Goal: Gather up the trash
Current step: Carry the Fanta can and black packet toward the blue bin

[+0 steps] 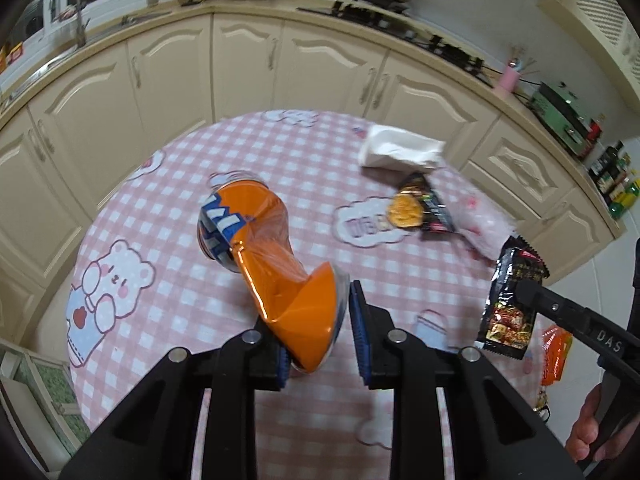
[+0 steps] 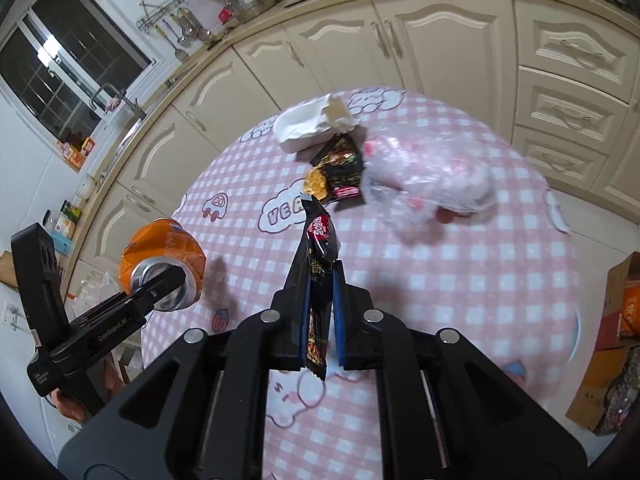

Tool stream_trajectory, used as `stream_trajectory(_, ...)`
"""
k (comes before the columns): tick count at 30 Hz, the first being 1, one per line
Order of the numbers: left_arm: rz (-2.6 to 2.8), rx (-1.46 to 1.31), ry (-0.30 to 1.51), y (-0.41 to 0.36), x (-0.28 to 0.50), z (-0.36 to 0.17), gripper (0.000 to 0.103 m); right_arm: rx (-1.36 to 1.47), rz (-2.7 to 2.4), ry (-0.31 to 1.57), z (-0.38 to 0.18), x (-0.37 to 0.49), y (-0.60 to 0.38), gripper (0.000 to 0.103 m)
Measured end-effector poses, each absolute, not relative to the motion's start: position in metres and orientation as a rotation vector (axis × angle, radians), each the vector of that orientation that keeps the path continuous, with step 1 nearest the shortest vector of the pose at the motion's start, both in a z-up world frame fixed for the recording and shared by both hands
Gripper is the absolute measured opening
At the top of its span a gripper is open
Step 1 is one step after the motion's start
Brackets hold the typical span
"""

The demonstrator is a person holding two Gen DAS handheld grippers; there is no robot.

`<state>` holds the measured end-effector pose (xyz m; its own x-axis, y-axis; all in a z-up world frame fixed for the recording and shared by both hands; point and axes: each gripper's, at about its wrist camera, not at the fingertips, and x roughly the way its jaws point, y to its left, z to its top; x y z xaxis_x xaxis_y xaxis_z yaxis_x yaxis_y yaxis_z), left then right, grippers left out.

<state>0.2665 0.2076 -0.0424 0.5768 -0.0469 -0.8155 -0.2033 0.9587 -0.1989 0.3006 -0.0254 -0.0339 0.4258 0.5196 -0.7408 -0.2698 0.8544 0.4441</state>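
My left gripper [image 1: 320,332] is shut on a crushed orange soda can [image 1: 276,264] and holds it above the pink checked table [image 1: 168,184]. The can also shows in the right wrist view [image 2: 164,256], at the left. My right gripper [image 2: 320,320] is shut on a black snack wrapper [image 2: 318,276], which hangs between its pads; it also shows in the left wrist view [image 1: 510,304]. On the table lie another black snack wrapper [image 2: 340,172], a crumpled clear plastic bag [image 2: 424,176] and a white tissue pack [image 2: 312,122].
Cream kitchen cabinets [image 1: 248,68] curve round behind the table. Cardboard boxes [image 2: 612,344] stand on the floor at the right. An orange packet [image 1: 554,354] shows past the table's right edge.
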Motion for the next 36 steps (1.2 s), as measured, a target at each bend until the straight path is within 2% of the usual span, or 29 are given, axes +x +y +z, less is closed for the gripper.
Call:
stream_trajectory(21,-0.256,-0.075,0.937,-0.010,0.273,-0.013,0.025,0.475,0.217,0.892,-0.032,0.241,-0.231,0.010)
stream_trajectory(36,-0.483,0.101,1.045,-0.177,0.270,-0.054,0.025,0.655,-0.034,0.922,-0.093,0.193,-0.378,0.010)
